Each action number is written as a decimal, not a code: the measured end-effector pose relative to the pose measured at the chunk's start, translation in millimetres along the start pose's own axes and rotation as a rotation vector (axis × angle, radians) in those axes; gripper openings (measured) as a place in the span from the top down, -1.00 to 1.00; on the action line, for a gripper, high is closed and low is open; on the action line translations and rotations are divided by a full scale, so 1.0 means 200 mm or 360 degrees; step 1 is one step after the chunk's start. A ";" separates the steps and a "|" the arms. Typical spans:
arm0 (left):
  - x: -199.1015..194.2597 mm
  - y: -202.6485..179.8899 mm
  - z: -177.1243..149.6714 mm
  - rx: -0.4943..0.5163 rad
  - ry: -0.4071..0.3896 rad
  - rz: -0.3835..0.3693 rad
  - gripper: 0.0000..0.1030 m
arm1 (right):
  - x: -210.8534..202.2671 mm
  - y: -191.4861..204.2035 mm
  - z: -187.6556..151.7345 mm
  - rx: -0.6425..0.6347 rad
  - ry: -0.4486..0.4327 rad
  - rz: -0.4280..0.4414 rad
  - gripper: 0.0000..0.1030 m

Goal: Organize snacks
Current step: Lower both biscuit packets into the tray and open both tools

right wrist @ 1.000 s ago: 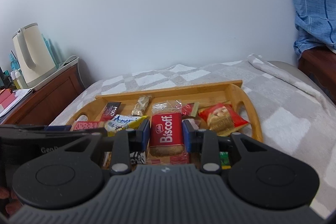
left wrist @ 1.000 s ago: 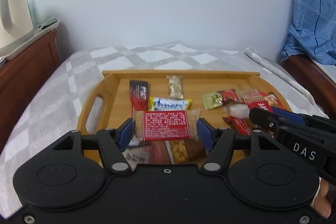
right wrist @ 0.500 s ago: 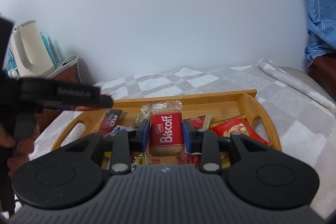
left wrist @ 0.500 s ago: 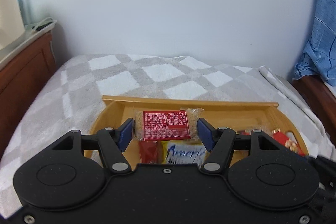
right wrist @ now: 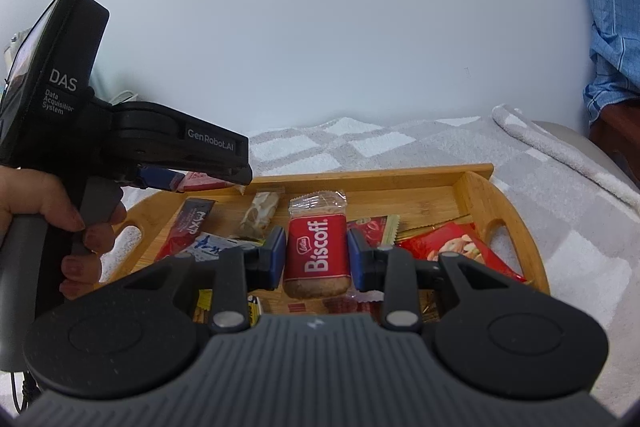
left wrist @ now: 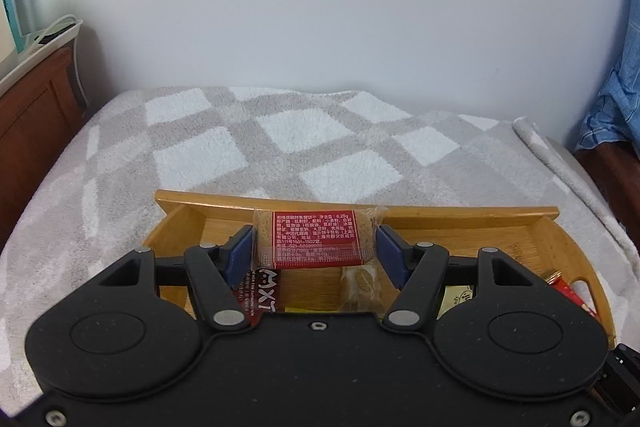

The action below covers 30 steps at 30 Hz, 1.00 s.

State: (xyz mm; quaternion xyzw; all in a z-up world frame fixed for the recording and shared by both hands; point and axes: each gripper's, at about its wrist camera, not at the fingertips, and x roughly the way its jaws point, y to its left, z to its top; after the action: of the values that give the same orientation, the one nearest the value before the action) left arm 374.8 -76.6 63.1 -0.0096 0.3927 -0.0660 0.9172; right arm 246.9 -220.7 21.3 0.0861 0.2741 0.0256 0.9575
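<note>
My left gripper (left wrist: 315, 251) is shut on a red biscuit packet (left wrist: 314, 239), label side up, held over the far rim of the wooden tray (left wrist: 460, 214). My right gripper (right wrist: 317, 259) is shut on a red Biscoff packet (right wrist: 317, 254), held above the tray (right wrist: 420, 173). The left gripper (right wrist: 188, 179) also shows in the right wrist view, at the tray's far left with its packet between the blue pads. Several snacks lie in the tray: a dark MXT bar (right wrist: 188, 227), a nut bar (right wrist: 260, 213), a red peanut bag (right wrist: 460, 247).
The tray rests on a grey and white checked blanket (left wrist: 280, 139) on a bed by a white wall. A brown wooden cabinet (left wrist: 28, 115) stands at the left. Blue checked cloth (right wrist: 612, 7) hangs at the right.
My left gripper has lifted and moved toward the tray's far edge with its packet. My right gripper has risen slightly, still holding the Biscoff packet.
</note>
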 end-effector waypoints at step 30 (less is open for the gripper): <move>0.08 -0.02 -0.08 0.0052 0.0031 0.0023 -0.25 | 0.05 -0.01 -0.02 -0.0010 0.0018 -0.0034 0.17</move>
State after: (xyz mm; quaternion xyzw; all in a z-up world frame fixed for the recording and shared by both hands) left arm 374.5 -83.1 40.5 0.0090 0.4007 -0.0658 0.9138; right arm 252.7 -221.9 12.6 0.0799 0.2803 0.0166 0.9564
